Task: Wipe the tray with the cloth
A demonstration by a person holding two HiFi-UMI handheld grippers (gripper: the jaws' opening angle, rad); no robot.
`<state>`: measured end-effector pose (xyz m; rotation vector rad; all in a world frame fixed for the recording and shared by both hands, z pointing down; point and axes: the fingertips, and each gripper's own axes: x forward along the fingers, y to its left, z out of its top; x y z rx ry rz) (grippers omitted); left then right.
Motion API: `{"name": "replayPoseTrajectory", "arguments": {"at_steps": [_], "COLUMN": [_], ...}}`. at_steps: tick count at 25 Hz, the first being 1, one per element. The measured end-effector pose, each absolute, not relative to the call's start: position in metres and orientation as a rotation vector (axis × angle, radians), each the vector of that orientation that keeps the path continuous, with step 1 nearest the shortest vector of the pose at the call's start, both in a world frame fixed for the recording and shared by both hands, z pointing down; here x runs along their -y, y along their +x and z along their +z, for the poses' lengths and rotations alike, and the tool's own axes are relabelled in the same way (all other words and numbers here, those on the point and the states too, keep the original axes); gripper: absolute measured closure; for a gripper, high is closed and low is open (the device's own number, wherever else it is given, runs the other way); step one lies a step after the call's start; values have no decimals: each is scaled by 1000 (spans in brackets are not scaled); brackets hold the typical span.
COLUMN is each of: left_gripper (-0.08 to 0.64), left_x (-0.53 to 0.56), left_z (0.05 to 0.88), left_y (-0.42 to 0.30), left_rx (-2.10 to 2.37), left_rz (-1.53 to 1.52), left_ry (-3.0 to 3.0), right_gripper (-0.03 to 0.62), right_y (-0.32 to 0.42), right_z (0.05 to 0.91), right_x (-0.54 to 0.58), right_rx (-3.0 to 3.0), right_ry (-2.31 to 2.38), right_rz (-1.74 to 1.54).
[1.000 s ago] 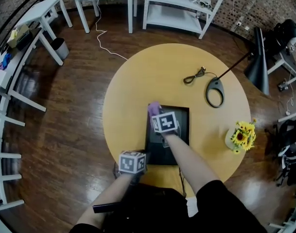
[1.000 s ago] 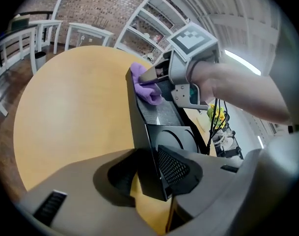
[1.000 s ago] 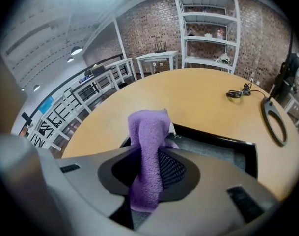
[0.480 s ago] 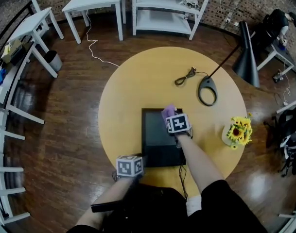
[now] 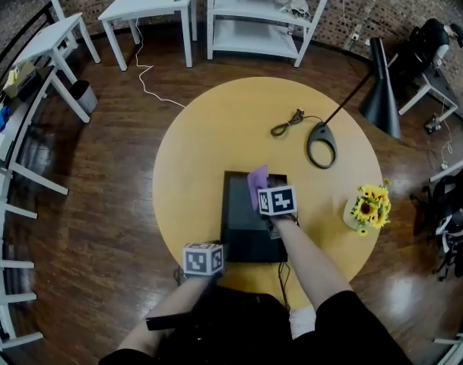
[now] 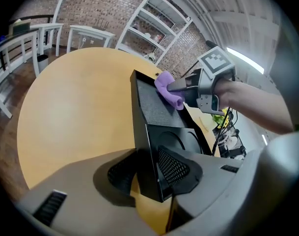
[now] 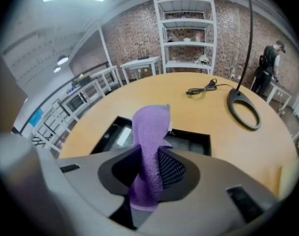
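Observation:
A black tray lies on the round yellow table, just in front of me. My right gripper is shut on a purple cloth and holds it over the tray's far end. In the right gripper view the cloth stands up between the jaws of the right gripper, with the tray below. My left gripper is shut on the tray's near left rim. In the left gripper view that rim sits between the pads of the left gripper, and the cloth shows farther along.
A black lamp base and a coiled cable lie on the table's far right. A vase of sunflowers stands at the right edge. White shelves and small tables stand on the wooden floor behind.
My right gripper has carried the cloth to the right from the tray's far left corner, toward the middle of its far end. The left gripper has stayed on the tray's rim.

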<state>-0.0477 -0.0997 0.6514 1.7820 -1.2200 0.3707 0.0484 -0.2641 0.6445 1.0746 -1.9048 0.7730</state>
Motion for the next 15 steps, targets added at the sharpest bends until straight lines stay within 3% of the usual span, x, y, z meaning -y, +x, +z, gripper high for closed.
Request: {"name": "replayPoseTrajectory", "arguments": {"at_steps": [7,15], "left_gripper": [433,433], "left_x": [100,101], "left_z": [651,652], "left_y": [-47,-48], "left_rx": [1242,1239], "left_rz": [372,364], "left_ry": [1779,1791], "right_gripper": [495,495], "right_y": [-35,-7], "right_z": [652,666], "right_x": [204,213], "right_rx": [2020,1958], "right_ry": [942,982], "right_rz": [937,720]}}
